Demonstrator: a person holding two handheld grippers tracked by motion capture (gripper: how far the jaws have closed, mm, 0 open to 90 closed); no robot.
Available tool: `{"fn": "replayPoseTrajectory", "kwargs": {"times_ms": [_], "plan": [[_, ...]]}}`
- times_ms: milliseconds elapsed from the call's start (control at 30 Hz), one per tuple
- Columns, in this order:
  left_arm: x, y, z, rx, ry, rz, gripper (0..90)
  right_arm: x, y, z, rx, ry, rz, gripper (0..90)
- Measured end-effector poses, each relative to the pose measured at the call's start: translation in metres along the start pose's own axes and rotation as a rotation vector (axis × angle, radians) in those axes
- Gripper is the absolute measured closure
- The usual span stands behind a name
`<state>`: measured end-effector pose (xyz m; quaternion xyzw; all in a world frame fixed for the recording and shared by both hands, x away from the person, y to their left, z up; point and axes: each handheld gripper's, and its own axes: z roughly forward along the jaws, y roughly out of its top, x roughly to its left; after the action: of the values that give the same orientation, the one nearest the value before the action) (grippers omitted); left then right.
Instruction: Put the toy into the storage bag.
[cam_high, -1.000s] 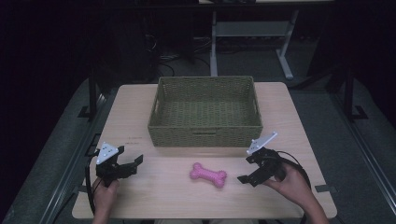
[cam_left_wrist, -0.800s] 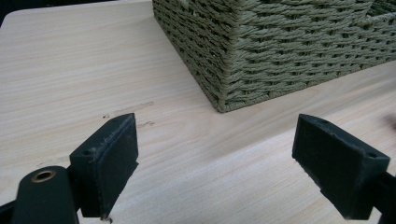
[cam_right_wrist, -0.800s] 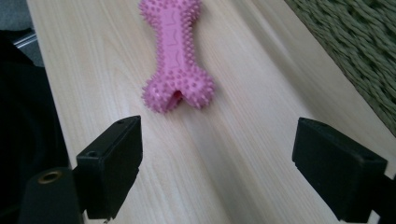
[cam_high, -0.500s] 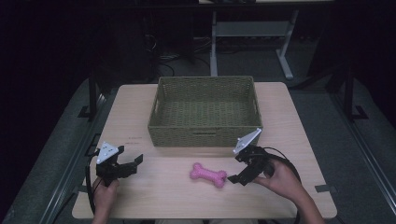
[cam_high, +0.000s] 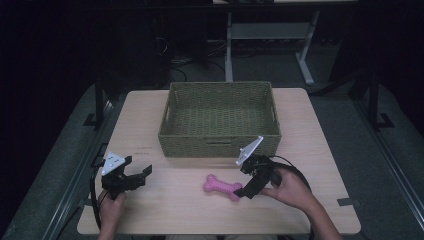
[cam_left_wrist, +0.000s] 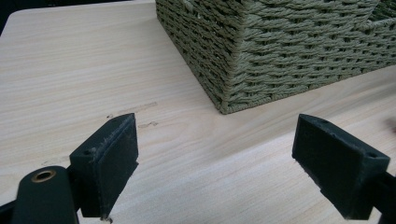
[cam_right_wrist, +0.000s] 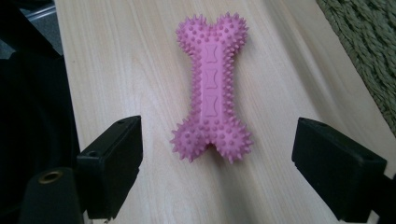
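Observation:
A pink spiky bone toy lies flat on the wooden table, in front of an empty woven green basket. My right gripper is open and points at the bone's near end, one jaw on either side of it and neither touching. My left gripper stands open near the table's front left, nothing between its jaws, facing the basket's near corner.
The basket fills the table's back middle. Bare tabletop lies to both sides of it and along the front. Beyond the table, the dark floor holds desk legs and cables.
My right gripper has moved left toward the bone and turned to face it. The left gripper and the bone have stayed put.

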<state>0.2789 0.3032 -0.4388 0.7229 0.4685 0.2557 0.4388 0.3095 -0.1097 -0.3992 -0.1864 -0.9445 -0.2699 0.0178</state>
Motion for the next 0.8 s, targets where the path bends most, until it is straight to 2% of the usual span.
{"fn": "replayPoseTrajectory", "kwargs": {"times_ms": [167,500,567,800], "plan": [[0.000,0.000,0.000,-0.004,0.002,-0.006,13.9,0.002,0.009,0.004,0.004,-0.008,-0.010,16.2],[0.001,0.000,-0.001,-0.003,-0.002,-0.009,13.9,0.006,0.024,0.018,0.029,0.011,-0.037,16.7],[0.001,0.000,-0.001,-0.003,-0.002,-0.008,13.9,0.006,0.027,0.022,0.039,0.026,-0.044,20.3],[0.002,0.000,-0.001,-0.005,-0.001,-0.009,13.9,0.007,0.031,0.033,0.072,0.029,-0.047,22.7]]}}
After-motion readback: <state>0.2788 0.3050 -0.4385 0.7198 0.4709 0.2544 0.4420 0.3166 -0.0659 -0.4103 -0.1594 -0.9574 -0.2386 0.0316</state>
